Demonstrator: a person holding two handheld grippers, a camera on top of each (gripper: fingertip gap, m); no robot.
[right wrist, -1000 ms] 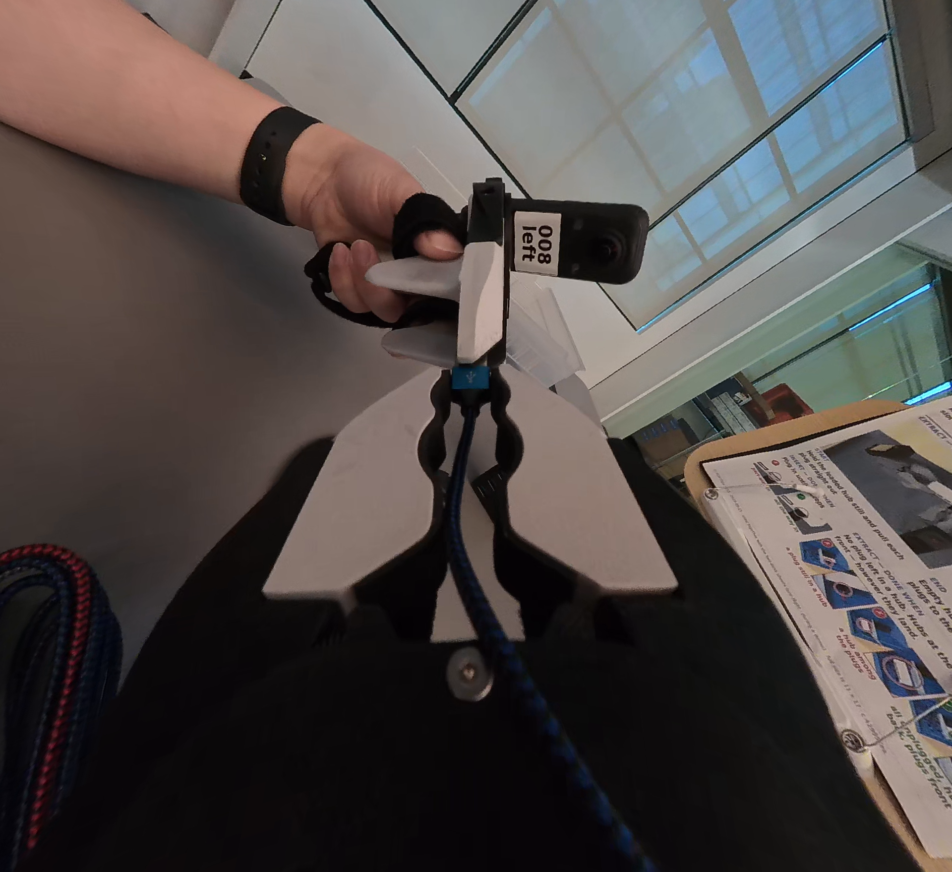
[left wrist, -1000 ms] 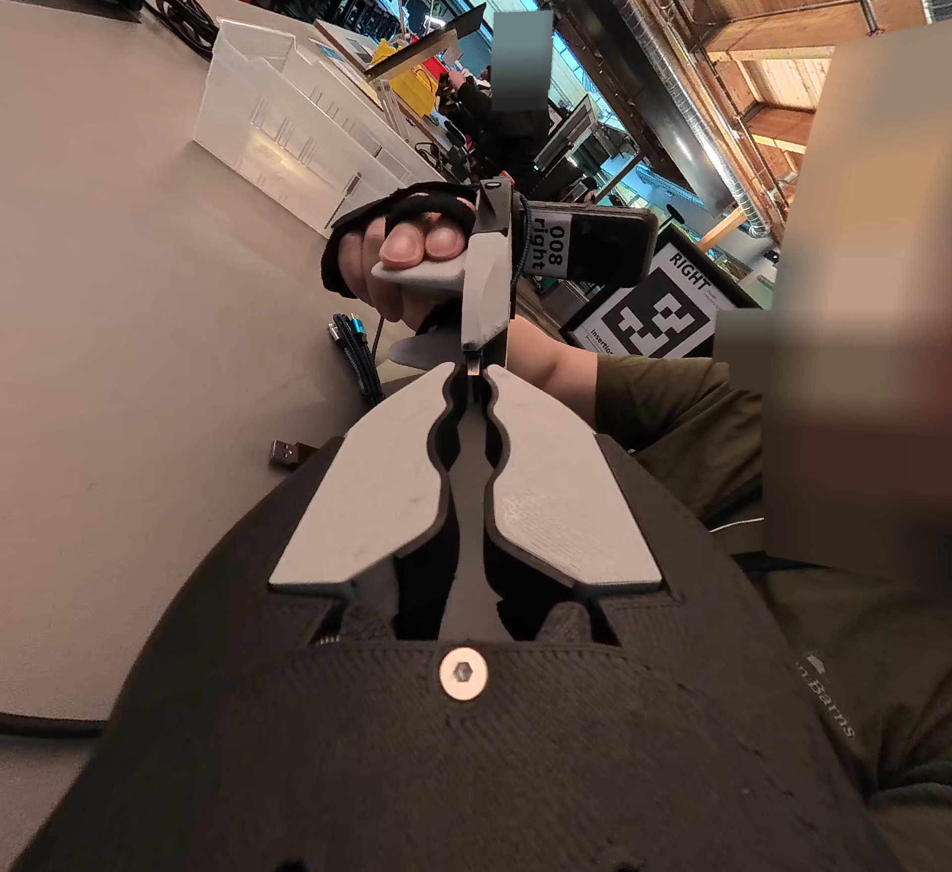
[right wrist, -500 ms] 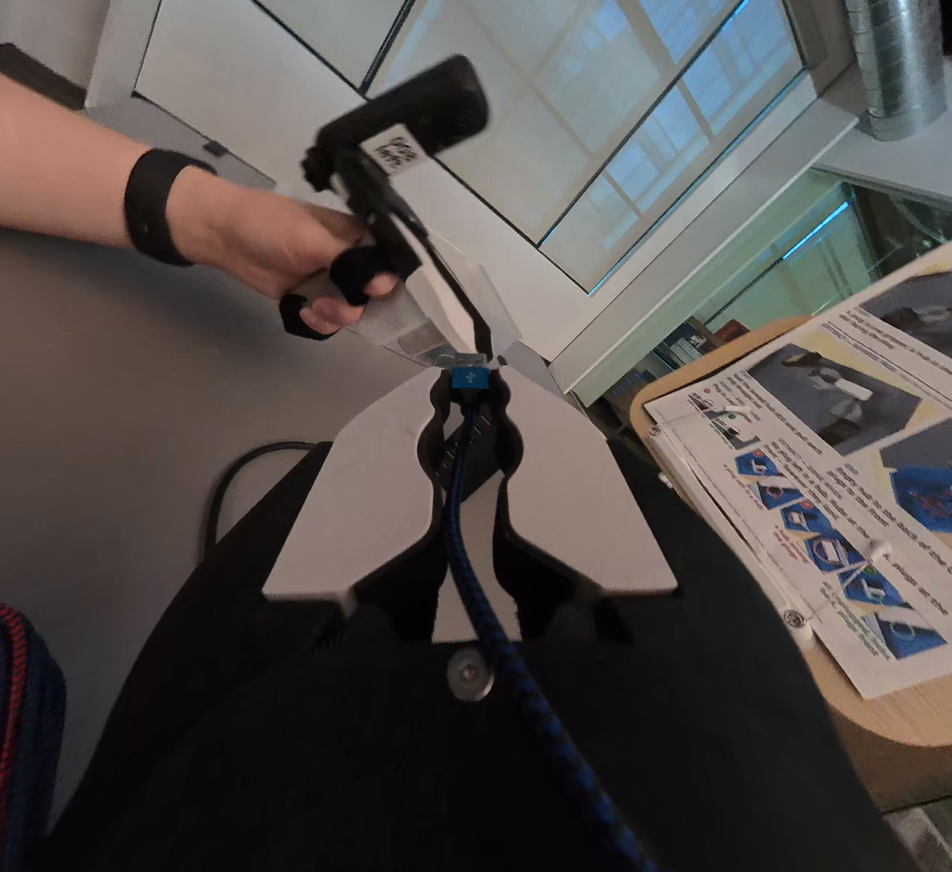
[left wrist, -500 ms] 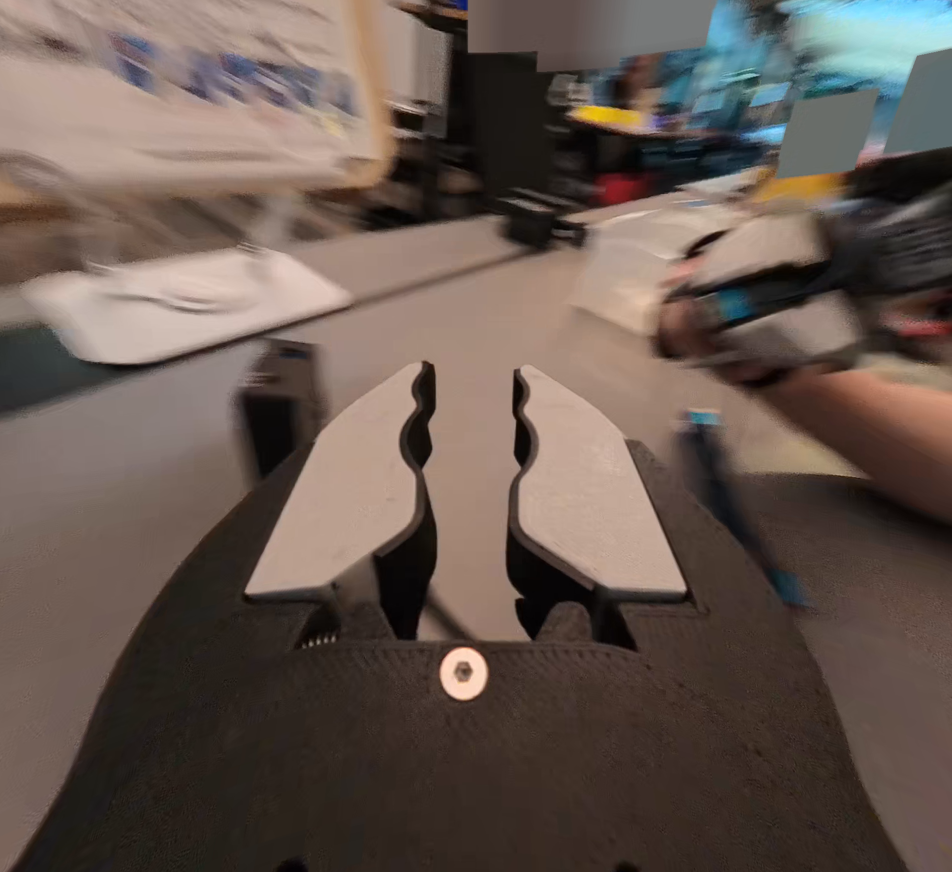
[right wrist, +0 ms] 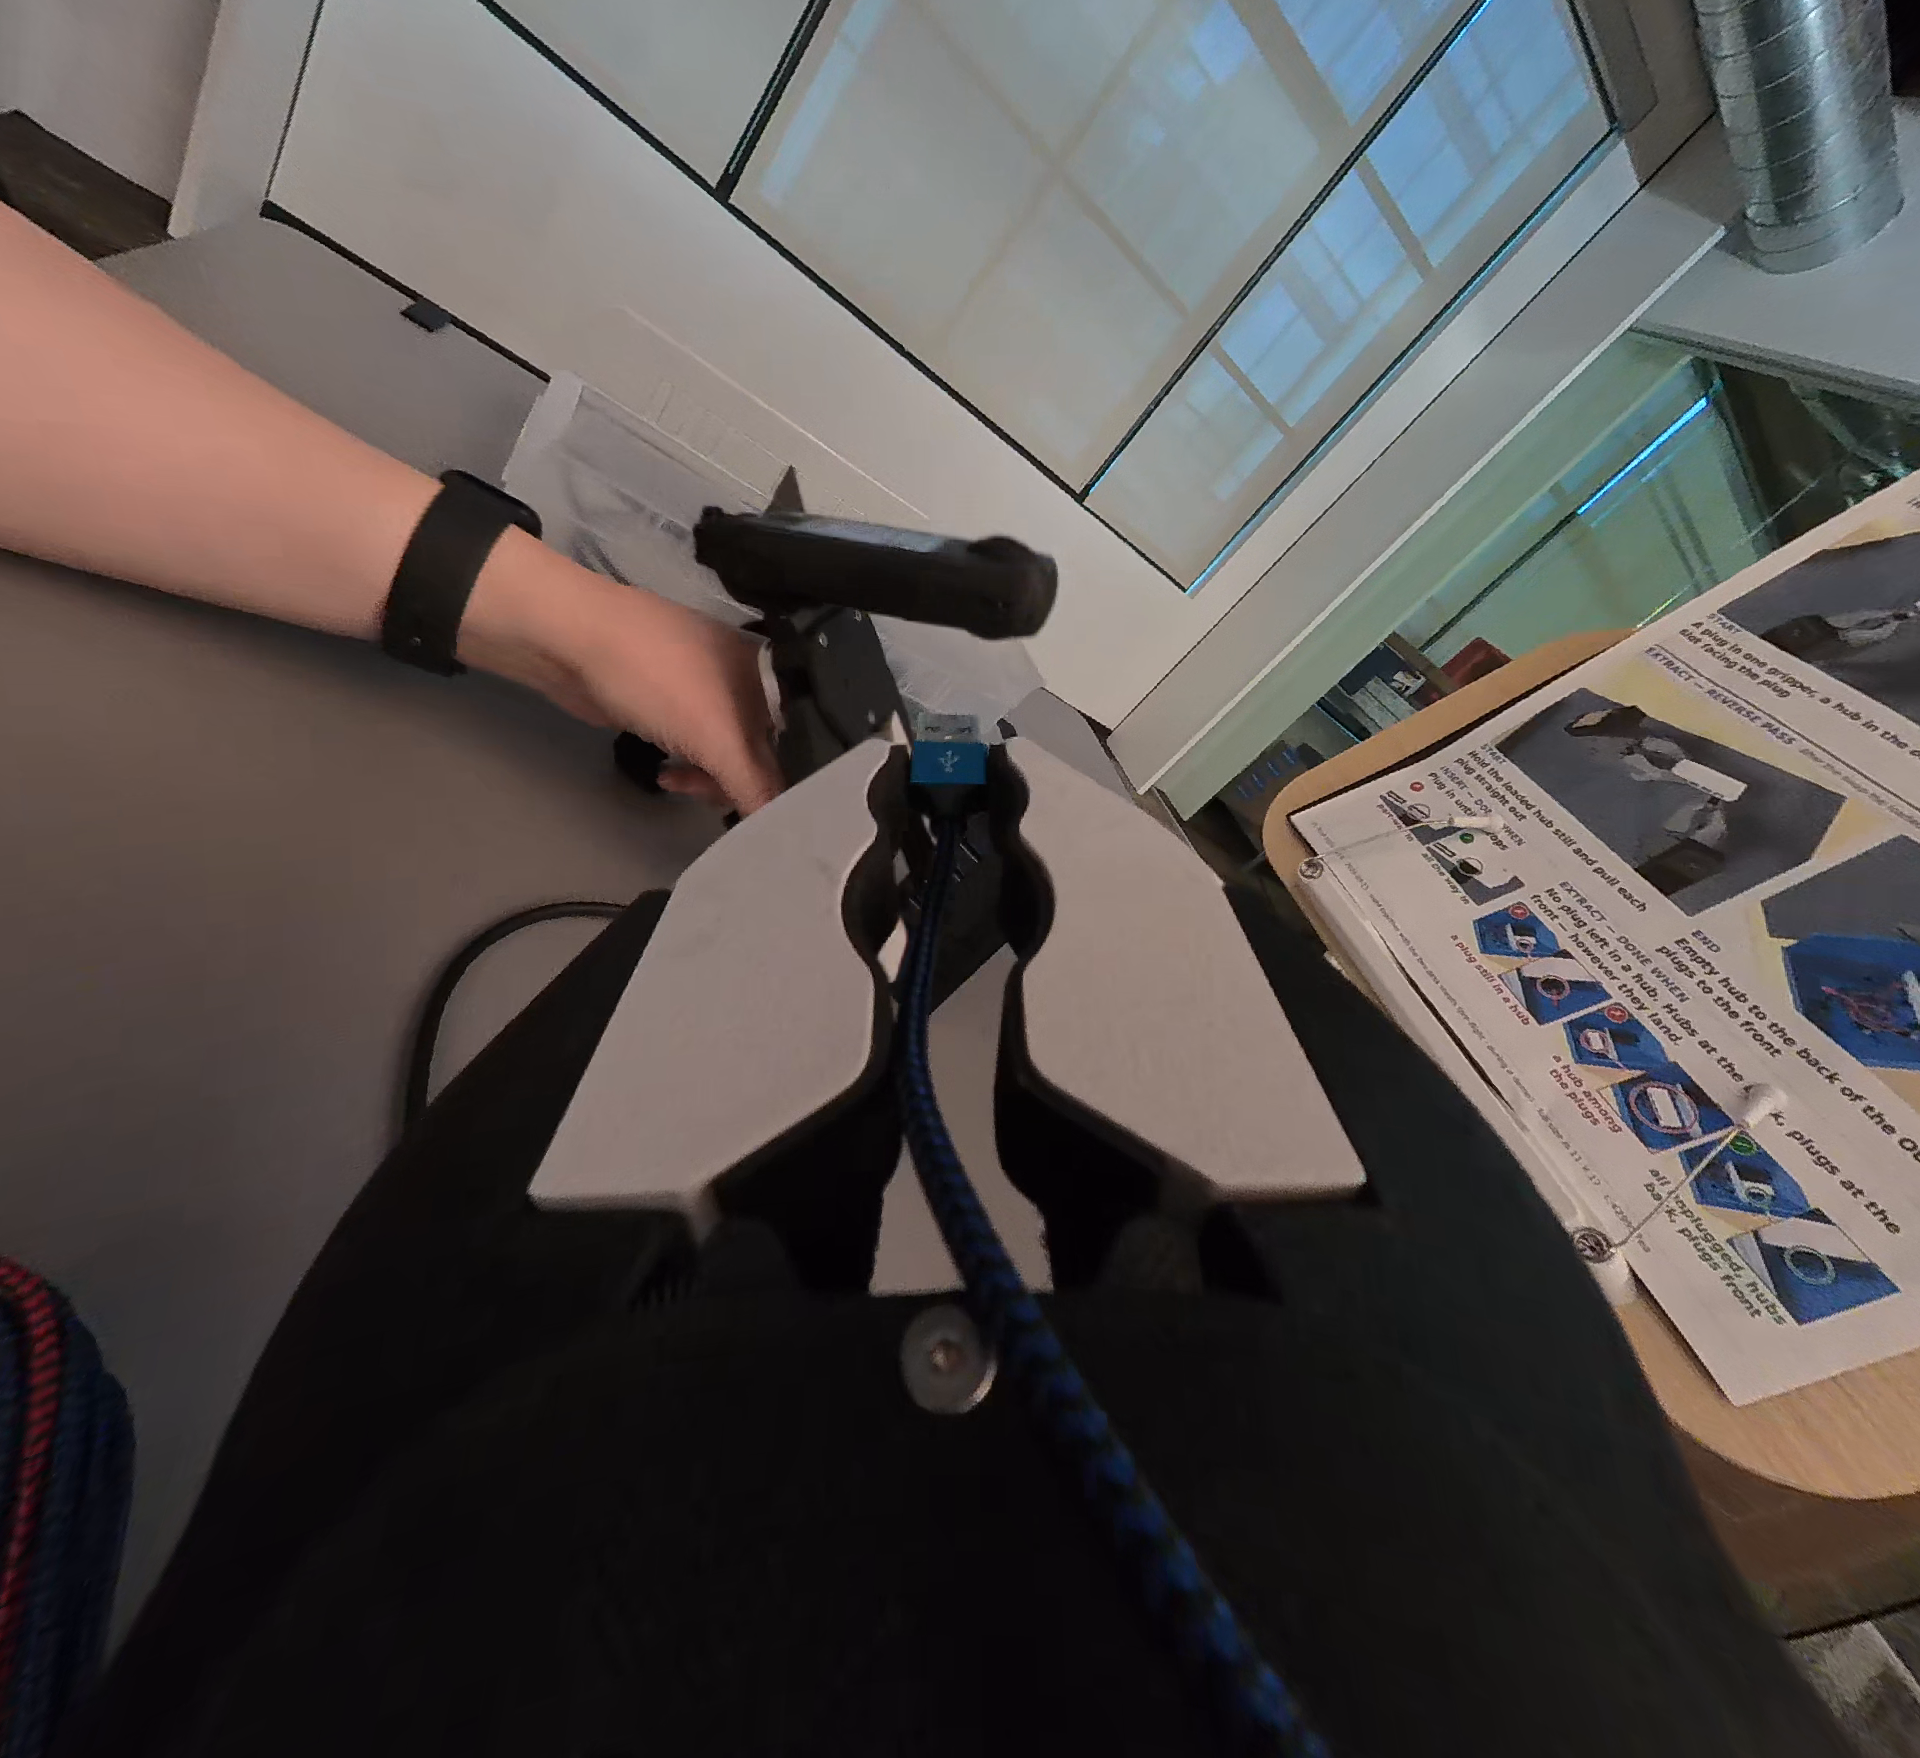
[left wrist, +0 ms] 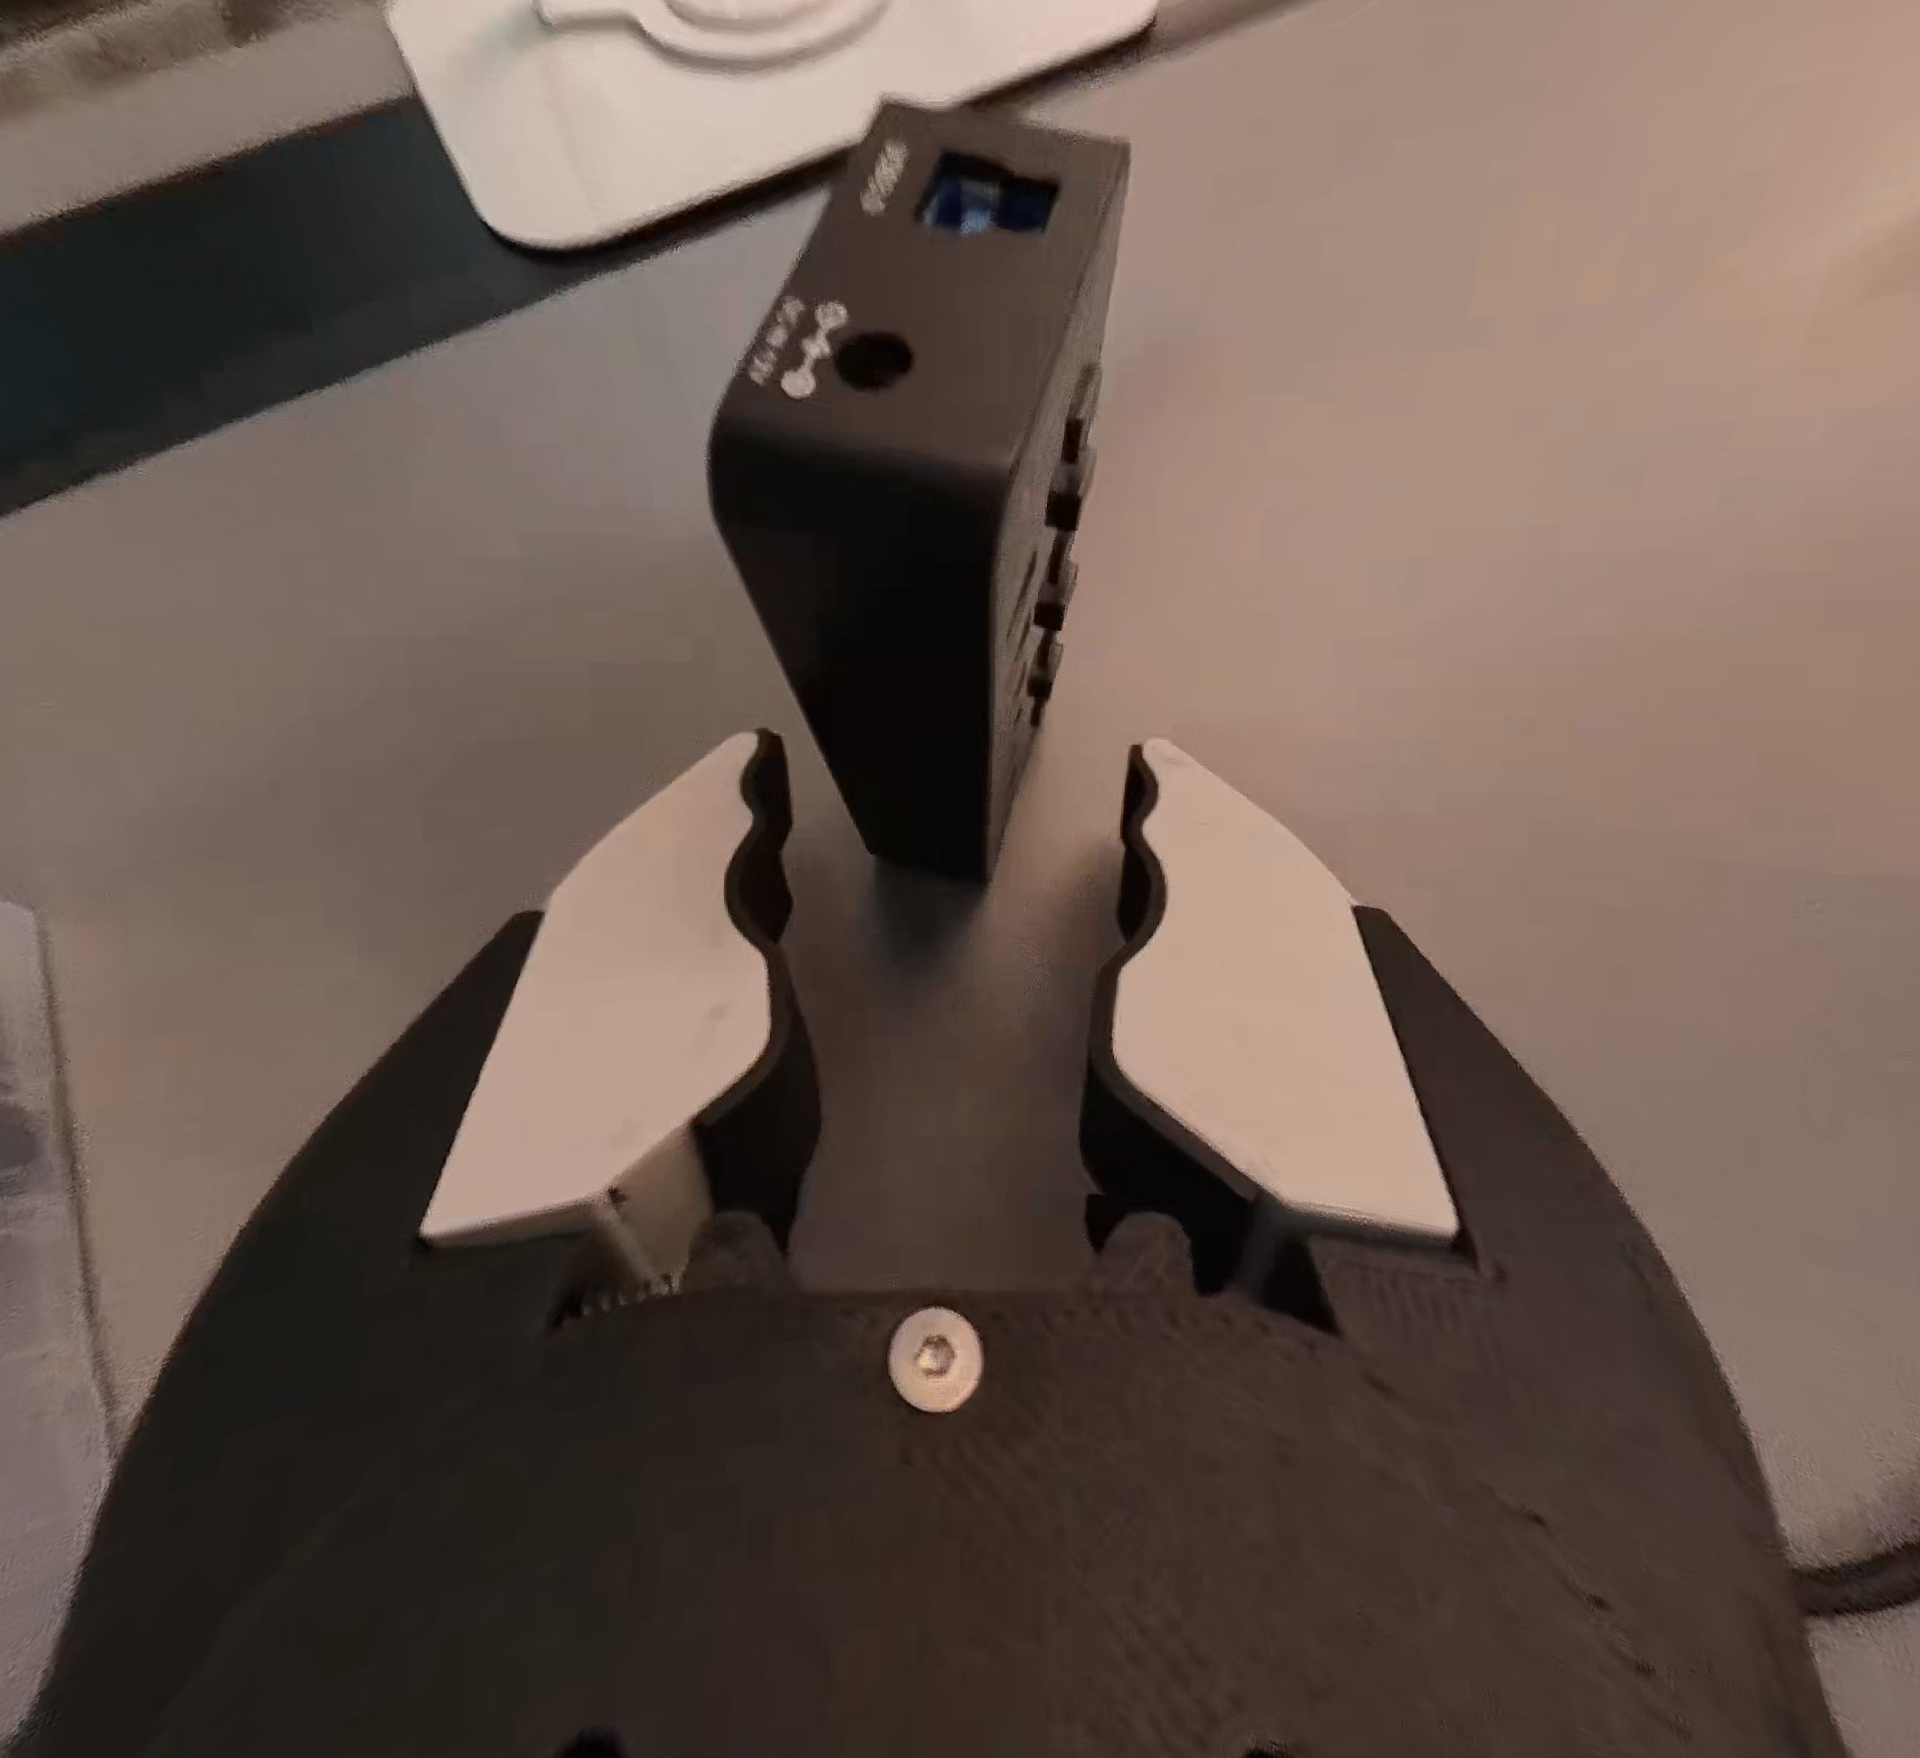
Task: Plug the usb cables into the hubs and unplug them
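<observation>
A black USB hub stands on end on the grey table, with a blue port on its top face. My left gripper is open, and the hub's near lower edge lies between its fingertips without touching them. My right gripper is shut on a blue USB plug. The plug's blue-black braided cable runs back between the fingers. In the right wrist view a hand holds the left gripper low over the table just beyond the plug.
A white stand base sits behind the hub. A wooden board with an instruction sheet is at the right. A coil of red and blue cables lies at lower left, near a thin black cable and a clear bin. Left tips to right tips: about 25 centimeters.
My left gripper has opened and swung away from the right gripper, down to the table, where it now faces the hub. My right gripper has kept hold of the blue plug.
</observation>
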